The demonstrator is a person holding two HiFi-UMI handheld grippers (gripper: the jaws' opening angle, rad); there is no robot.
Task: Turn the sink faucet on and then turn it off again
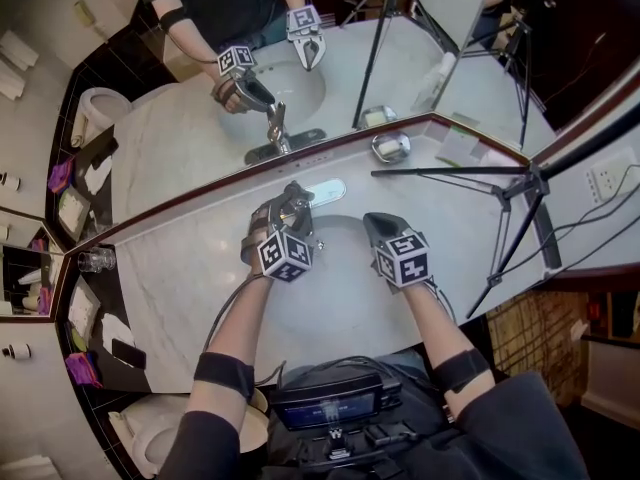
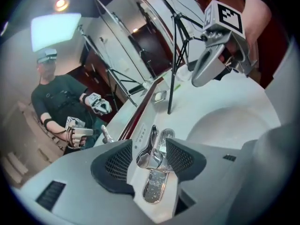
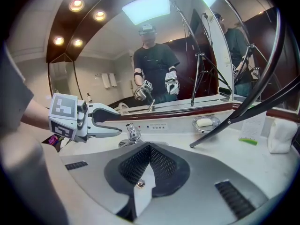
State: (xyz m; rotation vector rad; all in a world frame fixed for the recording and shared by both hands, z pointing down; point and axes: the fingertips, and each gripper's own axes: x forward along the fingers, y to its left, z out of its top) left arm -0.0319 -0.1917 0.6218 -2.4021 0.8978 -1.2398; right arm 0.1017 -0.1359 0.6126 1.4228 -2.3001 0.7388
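Where the white oval sink basin point(image 1: 345, 303) meets the back edge of the white marble countertop point(image 1: 180, 268), the chrome single-lever faucet point(image 2: 152, 157) is mounted on an oval chrome base plate. It stands just in front of the dark wood strip under the large wall mirror point(image 1: 200, 138). Whether water runs cannot be told.

The left gripper point(image 2: 148, 153) is seen at the faucet, tilted downward. Its jaws are held apart, with the lever and spout between the two dark mesh pads point(image 2: 112, 165). Firm pressure from either pad is not shown; the right-hand pad lies just beside the chrome. In the head view this gripper point(image 1: 294, 204) covers most of the faucet.

The right gripper point(image 3: 147, 165) is held over the basin, near the front edge of the countertop and apart from the faucet point(image 3: 132, 134). Its jaws are pressed together and nothing is held between them. In the head view it point(image 1: 376, 224) lies just right of the left gripper.

Toward the back right of the countertop, a small chrome soap dish with a white bar point(image 1: 390, 148) is noted. A black tripod point(image 1: 515, 183) is planted beside it, reaching toward the right edge. A clear glass tumbler point(image 1: 95, 260) stands at the left edge. The person and both grippers are reflected in the mirror.
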